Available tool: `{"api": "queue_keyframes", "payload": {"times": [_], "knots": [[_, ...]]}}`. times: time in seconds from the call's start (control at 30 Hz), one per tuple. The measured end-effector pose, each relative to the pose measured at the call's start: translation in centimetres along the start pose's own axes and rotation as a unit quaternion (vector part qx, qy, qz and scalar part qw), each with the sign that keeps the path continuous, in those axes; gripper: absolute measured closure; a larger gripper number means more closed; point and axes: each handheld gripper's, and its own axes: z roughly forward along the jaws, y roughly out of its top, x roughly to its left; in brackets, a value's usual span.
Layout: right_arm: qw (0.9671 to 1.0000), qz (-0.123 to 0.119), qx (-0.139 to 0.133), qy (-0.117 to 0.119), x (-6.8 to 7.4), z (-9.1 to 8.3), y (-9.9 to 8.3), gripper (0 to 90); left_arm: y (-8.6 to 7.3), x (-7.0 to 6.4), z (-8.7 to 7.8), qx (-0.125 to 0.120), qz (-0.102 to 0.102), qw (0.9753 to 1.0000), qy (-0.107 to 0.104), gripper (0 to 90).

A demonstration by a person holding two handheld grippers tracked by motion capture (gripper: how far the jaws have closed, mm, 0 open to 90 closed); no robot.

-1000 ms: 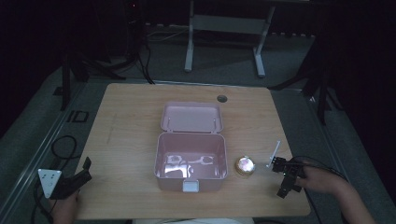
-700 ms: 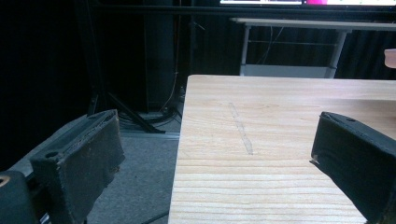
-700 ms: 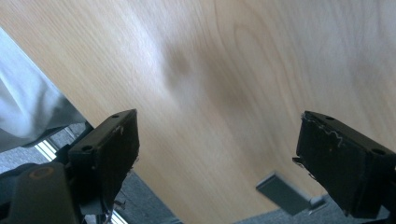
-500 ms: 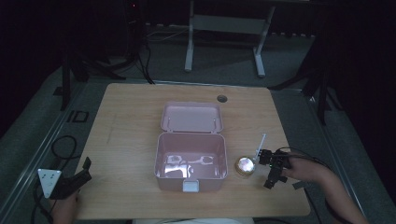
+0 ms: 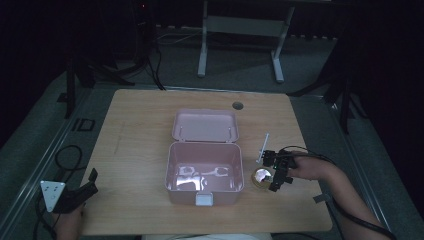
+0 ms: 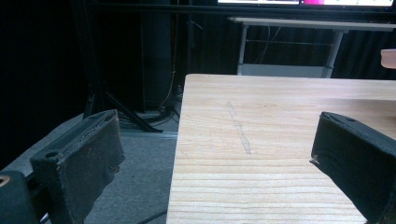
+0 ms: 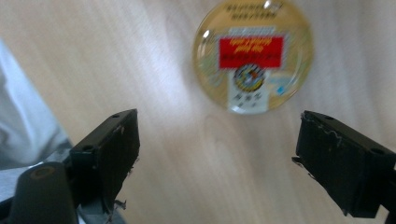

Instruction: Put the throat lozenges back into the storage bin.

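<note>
Right gripper: jaws spread wide, nothing between them, pointing down at the wooden table. Just ahead of the jaw tips, a small round tin with a shiny lid and a red label, lying flat on the wood, untouched. In the high view, same right gripper poised over the round tin, which sits just beside the right wall of the pink box. Box open, lid folded back flat behind it, a few pale glints inside that cannot be made out. A thin white stick lying on the table just beyond the gripper.

Left gripper: likewise released and empty, parked at the near left corner of the table, well apart from the box; seen there in the high view too.

Judging by this: box already opened, tin not yet grasped. Left to do, probably: closing on the tin, lifting it, setting it into the box.
</note>
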Motion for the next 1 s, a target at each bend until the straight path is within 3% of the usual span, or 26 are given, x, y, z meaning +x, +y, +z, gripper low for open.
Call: {"api": "queue_keyframes", "payload": {"times": [0.1,0.37,0.6,0.9,1.0], "knots": [[0.9999,-0.005,-0.002,-0.011,0.0,0.1,0.7,13.5,0.0,0.0,0.0,0.001,0.001,1.0,-0.001,2.5],[0.9998,-0.018,0.001,-0.012,-0.4,1.7,2.1,13.5,0.0,0.1,0.0,0.002,0.0,1.0,-0.004,2.5],[0.9996,-0.015,0.014,-0.021,-1.2,3.1,3.0,13.5,0.0,0.1,0.1,0.003,0.001,1.0,-0.006,2.5],[0.9989,-0.023,0.035,-0.022,-1.5,4.7,3.6,19.5,0.0,0.1,0.1,0.003,0.001,1.0,-0.007,2.5],[0.9988,-0.023,0.034,-0.028,-1.4,4.5,3.7,19.9,0.0,0.1,0.1,0.003,0.0,1.0,-0.007,2.5]]}}
